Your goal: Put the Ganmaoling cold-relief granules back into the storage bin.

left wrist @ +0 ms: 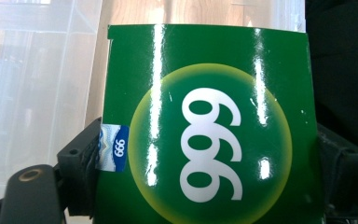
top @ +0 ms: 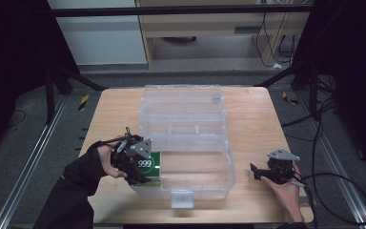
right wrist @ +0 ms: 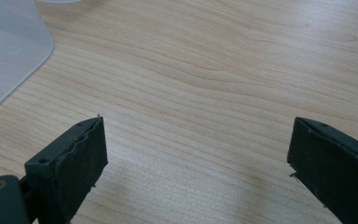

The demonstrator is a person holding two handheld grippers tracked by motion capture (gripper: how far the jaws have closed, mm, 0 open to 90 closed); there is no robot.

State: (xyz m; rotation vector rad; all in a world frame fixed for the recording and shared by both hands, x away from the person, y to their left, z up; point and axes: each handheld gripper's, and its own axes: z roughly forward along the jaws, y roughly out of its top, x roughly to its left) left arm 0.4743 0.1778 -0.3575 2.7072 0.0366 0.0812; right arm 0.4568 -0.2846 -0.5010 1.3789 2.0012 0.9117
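The left gripper (top: 140, 164) squeezes a shiny green box (left wrist: 205, 126) at the clear bin's (top: 209, 179) left wall; I think it could slip or bump that wall. The right gripper (right wrist: 196, 163) waits wide open and empty, right of the bin. Both sit on a pale wood table (top: 252, 114) in a dark room with cables on the floor.

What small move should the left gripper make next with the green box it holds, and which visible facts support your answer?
Probably carry it a little to the right and lower it into the clear container. The left gripper is shut on the green box at the container's near-left corner; its lid stands open and its front compartment looks empty. The right gripper rests open on the wooden table, holding nothing.
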